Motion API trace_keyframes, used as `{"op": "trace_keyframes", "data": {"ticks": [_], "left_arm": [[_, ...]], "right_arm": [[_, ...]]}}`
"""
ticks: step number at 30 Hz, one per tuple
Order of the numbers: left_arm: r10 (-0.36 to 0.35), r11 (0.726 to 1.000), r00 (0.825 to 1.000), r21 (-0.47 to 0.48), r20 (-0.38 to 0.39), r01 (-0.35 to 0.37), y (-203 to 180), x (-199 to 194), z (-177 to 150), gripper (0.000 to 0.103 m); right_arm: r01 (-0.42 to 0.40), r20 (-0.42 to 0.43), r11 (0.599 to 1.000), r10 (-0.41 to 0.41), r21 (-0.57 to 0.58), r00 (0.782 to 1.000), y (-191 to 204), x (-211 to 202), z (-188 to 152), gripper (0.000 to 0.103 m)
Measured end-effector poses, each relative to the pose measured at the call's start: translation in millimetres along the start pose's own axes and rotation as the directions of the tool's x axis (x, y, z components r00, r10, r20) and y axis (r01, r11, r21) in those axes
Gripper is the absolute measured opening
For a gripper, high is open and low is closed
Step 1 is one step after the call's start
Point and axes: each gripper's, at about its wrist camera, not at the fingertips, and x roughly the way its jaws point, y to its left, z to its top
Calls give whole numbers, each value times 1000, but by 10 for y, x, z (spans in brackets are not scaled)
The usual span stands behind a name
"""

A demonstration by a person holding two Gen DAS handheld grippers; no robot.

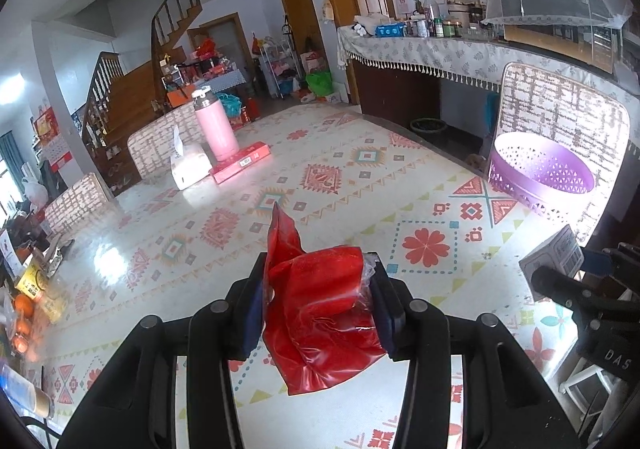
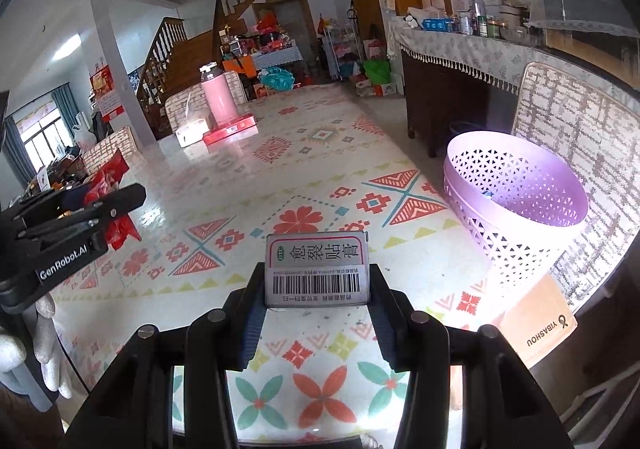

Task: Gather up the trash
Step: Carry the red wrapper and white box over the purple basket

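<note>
Left gripper (image 1: 320,289): fingers pinched on a crumpled red plastic wrapper (image 1: 320,313), held clear above the patterned tablecloth (image 1: 360,177), left of the basket.
Right gripper (image 2: 316,289): fingers clamped on the sides of a small gray medicine box (image 2: 316,269), barcode face toward the camera, raised off the cloth, near the basket's left side.
Basket: lavender perforated basket (image 2: 516,201) at the table's right edge, upright, open mouth up; a small bluish item inside, too small to identify.
Far from basket: pink thermos (image 1: 214,125) on a red flat box (image 1: 240,163), tissue pack (image 1: 190,167) just beside.
</note>
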Motion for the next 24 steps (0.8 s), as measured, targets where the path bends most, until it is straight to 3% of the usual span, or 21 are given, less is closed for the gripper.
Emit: {"op": "trace_keyframes", "data": {"ticks": [9, 24], "left_arm": [[-13, 1000, 999, 2, -41, 13, -11, 253, 97, 45], [-37, 995, 997, 86, -66, 42, -444, 578, 434, 45]], "right_arm": [[5, -19, 1000, -4, 27, 1000, -122, 144, 26, 52], [38, -3, 992, -38, 119, 999, -702, 177, 209, 52]]}}
